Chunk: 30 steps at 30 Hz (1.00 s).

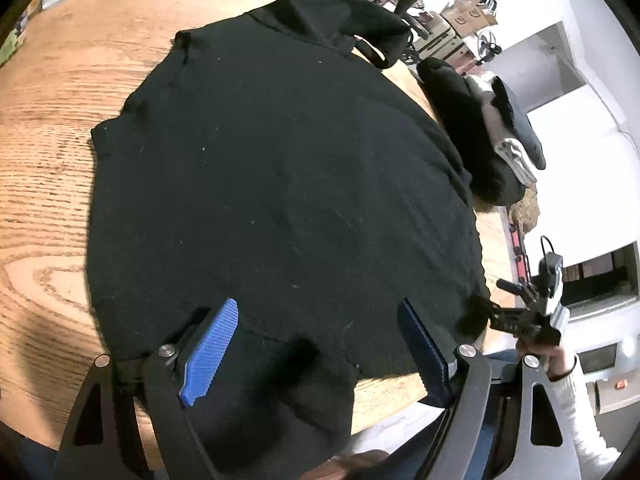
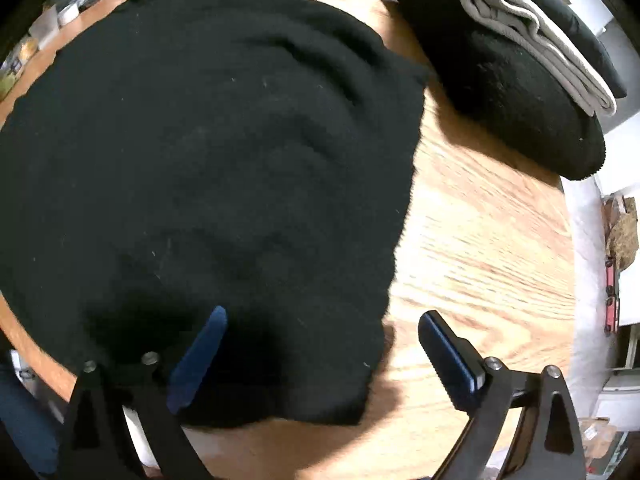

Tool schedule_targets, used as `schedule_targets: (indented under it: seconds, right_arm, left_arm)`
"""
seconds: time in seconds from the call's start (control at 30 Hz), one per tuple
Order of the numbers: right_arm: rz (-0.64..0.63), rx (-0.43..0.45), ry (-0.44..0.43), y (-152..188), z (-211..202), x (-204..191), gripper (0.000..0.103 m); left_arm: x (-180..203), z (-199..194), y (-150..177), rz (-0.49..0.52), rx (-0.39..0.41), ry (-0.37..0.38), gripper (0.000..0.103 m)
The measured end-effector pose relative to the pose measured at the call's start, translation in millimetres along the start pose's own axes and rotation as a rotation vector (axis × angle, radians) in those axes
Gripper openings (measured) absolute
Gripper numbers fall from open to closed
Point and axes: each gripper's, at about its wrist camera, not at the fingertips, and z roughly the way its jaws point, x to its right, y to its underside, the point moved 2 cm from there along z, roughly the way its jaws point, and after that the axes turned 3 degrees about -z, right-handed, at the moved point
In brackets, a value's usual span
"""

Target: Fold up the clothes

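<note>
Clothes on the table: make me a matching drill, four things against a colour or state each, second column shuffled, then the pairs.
Things
1. sweater
2. table
3. towel
4. right gripper

Colour or state
A. light grey, folded, on the pile of clothes
B. open, blue pads, nothing held
C. black, spread flat
D. pale wood with grain

Pairs: 1-C, 2-D, 3-A, 4-B
</note>
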Motion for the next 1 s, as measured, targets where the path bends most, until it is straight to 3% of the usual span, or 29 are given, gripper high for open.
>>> schedule_targets:
  seconds: [0.07, 0.17, 0.3, 0.37, 0.4, 0.53, 0.67, 0.73, 0.77, 0.83, 0.87, 0.93, 1.0]
  right_arm:
    - [0.015, 0.011, -0.011, -5.5, -2.4, 0.5, 0.090]
    - [0.025, 0.065, -0.002, -23.8, -7.2, -7.8, 0.089]
    - [-0.026, 0.048, 0.005, -44.7, 7.8, -29.1, 0.090]
    - [-0.062, 0.062, 0.049, -49.2, 12.5, -31.8, 0.102]
    - [-0.076, 0.060, 0.055, -52.7, 15.3, -31.4, 0.103]
    - [-0.131, 0.039, 0.064, -70.6, 25.7, -31.7, 0.102]
    - [-0.204, 0.025, 0.202, -92.9, 32.6, -32.3, 0.102]
    - [-0.182, 0.014, 0.180, -102.3, 35.5, -29.7, 0.102]
    - [-0.171, 0.008, 0.169, -107.1, 37.0, -28.4, 0.094]
    - [-0.130, 0.007, 0.126, -118.0, 33.8, -28.7, 0.078]
    - [-0.104, 0.038, 0.115, -124.9, 26.1, -30.3, 0.077]
    - [-0.047, 0.146, 0.075, -143.3, 3.9, -35.7, 0.083]
    - [0.042, 0.314, -0.021, -169.3, -25.2, -45.9, 0.092]
  left_arm:
    - [1.7, 2.4, -3.4, -0.009, 0.003, 0.005, 0.082]
    - [4.8, 6.4, -7.6, -0.020, 0.001, 0.028, 0.082]
    - [1.9, 10.9, -9.5, -0.030, 0.000, -0.018, 0.082]
    - [-0.5, 11.9, -7.4, -0.024, -0.003, -0.048, 0.082]
    - [-1.4, 13.4, -5.5, -0.017, -0.010, -0.065, 0.082]
    - [5.5, 23.5, 7.1, 0.049, -0.059, -0.101, 0.082]
    - [32.5, 37.4, 32.2, 0.160, -0.166, -0.057, 0.082]
    - [42.3, 41.5, 38.5, 0.194, -0.206, -0.051, 0.082]
    - [45.4, 40.2, 36.8, 0.198, -0.212, -0.045, 0.082]
    - [48.5, 26.5, 18.8, 0.180, -0.173, -0.006, 0.082]
    - [49.2, 16.9, 5.0, 0.172, -0.134, 0.008, 0.082]
    - [46.4, -3.7, -34.3, 0.149, -0.029, -0.001, 0.082]
    - [38.5, -15.4, -74.4, 0.113, 0.071, -0.058, 0.082]
